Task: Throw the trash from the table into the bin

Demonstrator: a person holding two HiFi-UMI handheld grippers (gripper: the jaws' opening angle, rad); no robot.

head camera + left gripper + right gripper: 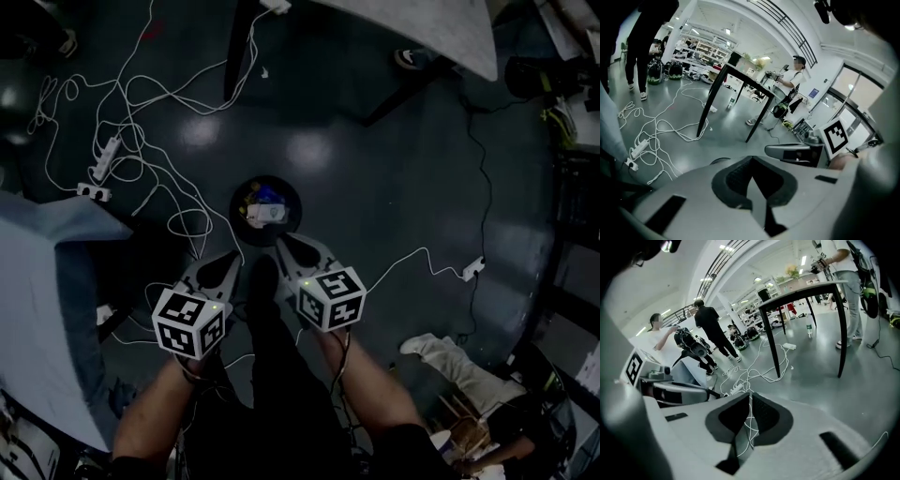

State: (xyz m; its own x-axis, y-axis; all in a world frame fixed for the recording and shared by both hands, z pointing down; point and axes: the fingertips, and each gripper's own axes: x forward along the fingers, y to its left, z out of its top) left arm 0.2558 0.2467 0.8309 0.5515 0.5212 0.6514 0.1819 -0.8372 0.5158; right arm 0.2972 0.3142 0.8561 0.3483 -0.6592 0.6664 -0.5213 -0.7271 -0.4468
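- The left tongs [228,260] [750,159] are together, with nothing between the jaws.
- The right tongs [281,243] [749,395] are together too and hold nothing; white cables [751,373] on the floor show through the thin slit behind the tips.
- The two tongs sit side by side, near each other, both tilted down and forward.
- The bin [235,212], round and black, stands on the floor [394,178] just ahead of both sets of tips and below them.
- The trash [266,213] lies inside the bin: pale pieces and a blue one [269,194].
- A pale counter [37,272] lies to the left of the left tongs.
- More white cables [141,141] sprawl over the floor ahead and to the left of the left tongs, beyond the bin.
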